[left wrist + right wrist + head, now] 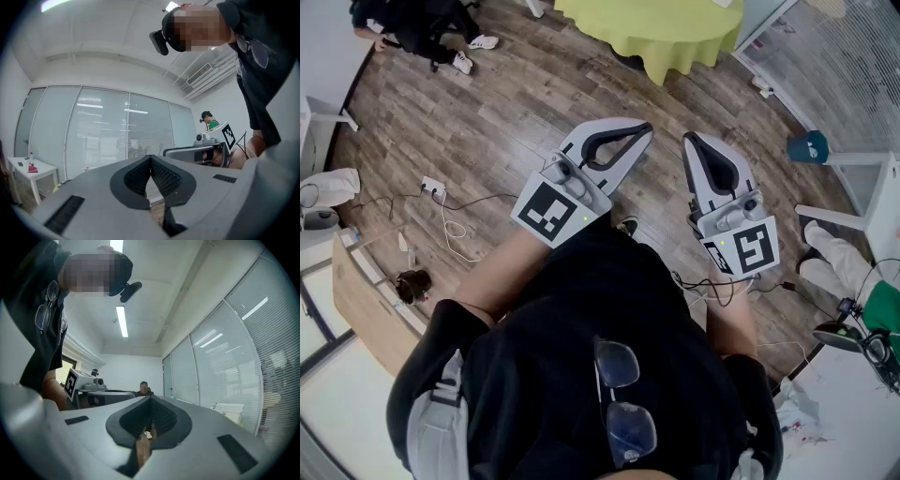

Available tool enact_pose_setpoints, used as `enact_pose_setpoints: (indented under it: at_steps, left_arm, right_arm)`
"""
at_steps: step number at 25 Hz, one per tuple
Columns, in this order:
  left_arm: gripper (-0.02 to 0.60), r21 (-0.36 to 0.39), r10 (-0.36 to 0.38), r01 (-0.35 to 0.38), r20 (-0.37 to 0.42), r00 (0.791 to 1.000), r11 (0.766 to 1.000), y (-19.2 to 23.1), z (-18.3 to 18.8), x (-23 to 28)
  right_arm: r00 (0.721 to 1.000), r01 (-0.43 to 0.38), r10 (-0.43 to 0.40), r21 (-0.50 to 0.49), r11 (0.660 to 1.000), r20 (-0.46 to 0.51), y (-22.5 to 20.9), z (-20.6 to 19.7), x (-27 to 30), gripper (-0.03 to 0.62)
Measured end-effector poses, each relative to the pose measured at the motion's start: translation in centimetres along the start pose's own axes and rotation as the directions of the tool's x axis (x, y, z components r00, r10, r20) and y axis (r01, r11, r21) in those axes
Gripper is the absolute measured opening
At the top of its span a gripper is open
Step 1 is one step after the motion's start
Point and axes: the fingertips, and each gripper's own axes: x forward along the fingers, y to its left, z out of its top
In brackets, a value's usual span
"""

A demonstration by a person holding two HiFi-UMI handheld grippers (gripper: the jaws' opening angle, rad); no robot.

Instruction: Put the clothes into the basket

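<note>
No clothes show in any view. I hold both grippers in front of my body, high above the wooden floor [525,103]. The left gripper [641,132] has its jaws closed tip to tip with nothing between them; its own view shows the same [151,157]. Beside it, the right gripper [690,142] is shut and empty too, its tips meeting [151,398]. Both point away from me at about the same height, a hand's width apart. A white slotted basket-like container [229,407] stands on a surface by the blinds in the right gripper view.
A table under a yellow-green cloth [661,33] stands ahead. A power strip with cables [433,187] lies on the floor at left. A person in black [422,23] sits far left. A person in green [209,121] stands by the glass wall. White table legs [848,216] are at right.
</note>
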Motion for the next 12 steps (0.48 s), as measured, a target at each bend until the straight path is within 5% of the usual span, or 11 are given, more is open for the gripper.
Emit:
enact_pose_setpoints:
  at_steps: [12]
  left_arm:
    - [0.009, 0.005, 0.054, -0.054, -0.01, 0.998, 0.999, 3.3, -1.0, -0.6]
  right_arm:
    - [0.999, -0.018, 0.019, 0.023, 1.0, -0.035, -0.5, -1.8, 2.5, 0.025]
